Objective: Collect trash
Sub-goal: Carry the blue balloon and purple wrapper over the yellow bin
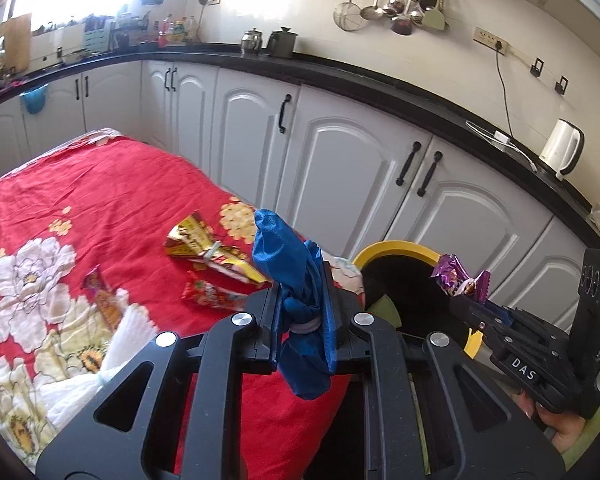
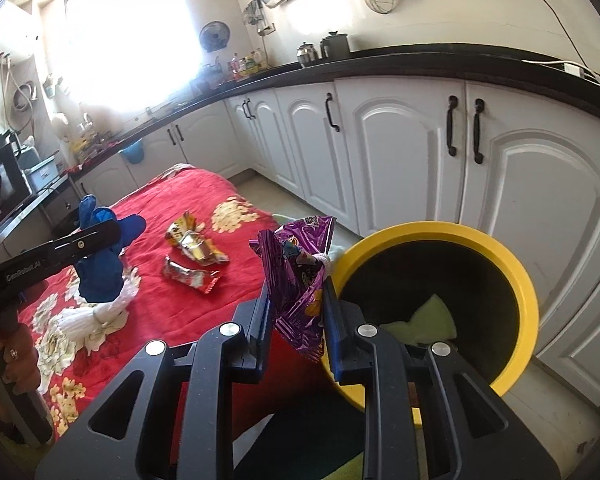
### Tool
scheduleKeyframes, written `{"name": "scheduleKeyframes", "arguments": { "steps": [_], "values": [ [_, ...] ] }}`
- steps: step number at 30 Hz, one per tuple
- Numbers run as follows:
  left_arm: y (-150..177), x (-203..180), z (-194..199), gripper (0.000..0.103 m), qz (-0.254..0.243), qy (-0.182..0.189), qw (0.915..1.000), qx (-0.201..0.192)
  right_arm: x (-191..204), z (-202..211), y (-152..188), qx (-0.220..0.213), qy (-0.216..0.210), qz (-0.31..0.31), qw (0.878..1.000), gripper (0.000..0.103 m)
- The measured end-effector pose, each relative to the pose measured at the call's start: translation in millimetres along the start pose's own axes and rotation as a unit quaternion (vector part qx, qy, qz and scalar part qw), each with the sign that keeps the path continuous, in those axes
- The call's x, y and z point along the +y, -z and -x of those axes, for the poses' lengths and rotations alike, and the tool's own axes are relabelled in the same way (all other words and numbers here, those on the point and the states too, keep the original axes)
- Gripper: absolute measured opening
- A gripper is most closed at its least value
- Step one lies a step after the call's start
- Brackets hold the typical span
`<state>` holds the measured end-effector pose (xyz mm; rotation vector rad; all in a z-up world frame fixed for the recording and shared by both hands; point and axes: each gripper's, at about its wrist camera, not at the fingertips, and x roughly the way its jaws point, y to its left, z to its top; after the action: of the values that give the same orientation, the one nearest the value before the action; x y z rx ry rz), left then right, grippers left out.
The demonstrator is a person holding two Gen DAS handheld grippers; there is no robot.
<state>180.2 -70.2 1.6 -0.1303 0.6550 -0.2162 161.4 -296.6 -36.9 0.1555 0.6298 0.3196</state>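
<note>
right gripper [image 2: 296, 300] clamps purple wrapper [image 2: 298, 276] | yellow-rimmed bin [image 2: 512, 264] at 2 o'clock, nearer it | left gripper [image 1: 302, 312] pinches blue glove [image 1: 288, 264]

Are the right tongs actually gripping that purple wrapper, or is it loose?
Touching. The right wrist view shows the right tongs closed on the purple wrapper, both pads pressing its sides, with the wrapper standing up between them beside the yellow bin.

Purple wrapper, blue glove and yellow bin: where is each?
Purple wrapper [image 2: 298, 280], right wrist view, on its crinkled middle.
Blue glove [image 1: 288, 264], left wrist view, on its upper body.
Yellow bin [image 2: 516, 268], right wrist view, on its rim.
</note>
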Motion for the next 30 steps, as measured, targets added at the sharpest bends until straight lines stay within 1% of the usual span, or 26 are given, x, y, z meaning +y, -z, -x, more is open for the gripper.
{"name": "scheduleKeyframes", "arguments": {
  "steps": [19, 25, 30],
  "values": [
    [-4.7, -67.5, -32.7, 0.011, -0.050, 0.041, 0.9978, 0.010, -52.4, 1.4, -2.5, -0.011, 0.042, -0.030, 0.999, 0.022],
    [-2.6, -84.4, -45.2, 0.011, -0.062, 0.052, 0.9965, 0.016, -70.6, -1.9, -1.0, -0.007, 0.056, -0.041, 0.998, 0.022],
    [2.1, -97.1, -61.7, 0.011, -0.072, 0.059, 0.9952, 0.029, -85.0, -5.3, 3.5, 0.000, 0.065, -0.051, 0.997, 0.022]
  ]
}}
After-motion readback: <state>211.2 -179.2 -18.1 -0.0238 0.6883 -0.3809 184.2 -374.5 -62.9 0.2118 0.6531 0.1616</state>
